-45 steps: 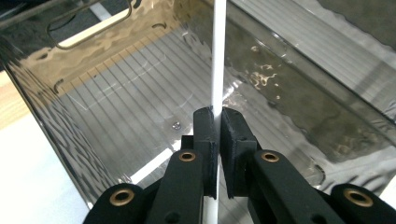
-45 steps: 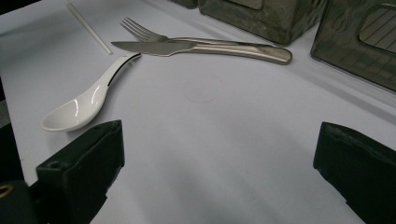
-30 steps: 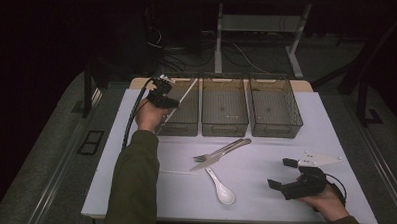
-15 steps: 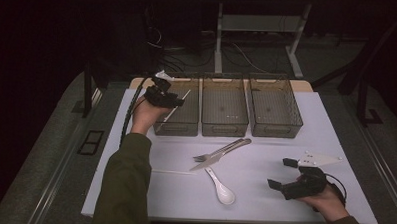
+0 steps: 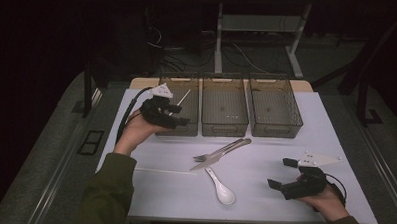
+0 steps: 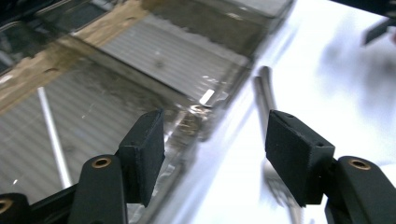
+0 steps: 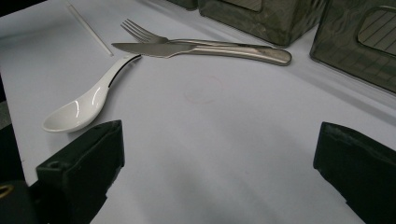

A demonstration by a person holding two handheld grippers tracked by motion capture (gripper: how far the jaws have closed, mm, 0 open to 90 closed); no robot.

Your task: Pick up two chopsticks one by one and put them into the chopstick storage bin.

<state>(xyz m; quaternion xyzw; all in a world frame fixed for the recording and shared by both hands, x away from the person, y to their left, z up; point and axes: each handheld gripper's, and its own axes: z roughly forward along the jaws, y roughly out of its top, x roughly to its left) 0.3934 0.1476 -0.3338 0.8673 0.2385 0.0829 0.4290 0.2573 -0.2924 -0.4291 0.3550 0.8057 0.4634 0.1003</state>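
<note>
- While I hold the left gripper (image 5: 179, 115) over the front wall of the left bin (image 5: 191, 129), its jaws stand apart with nothing between them; the left gripper view confirms the gap.
- One white stick (image 5: 183, 97) lies inside that left bin, slanting from its floor toward the back right corner. It is clear of my left fingers.
- At the table's (image 5: 263, 204) back edge, three dark bins sit in a row.
- Mid-table, a fork (image 5: 204, 156) and knife (image 5: 225, 152) lie side by side and touching, long axes running from front left to back right.
- Just in front of them lies a white spoon (image 5: 220, 187), bowl toward the front edge, handle pointing back and left.
- My right gripper (image 5: 281, 173) rests near the front right corner, jaws spread wide and empty, facing left toward the spoon.
- I judge the spoon nearer my right gripper, lying to its left, with its long axis across my reach.
- A thin clear straw (image 5: 164, 171) lies parallel to the front edge, nearer my left hand.
</note>
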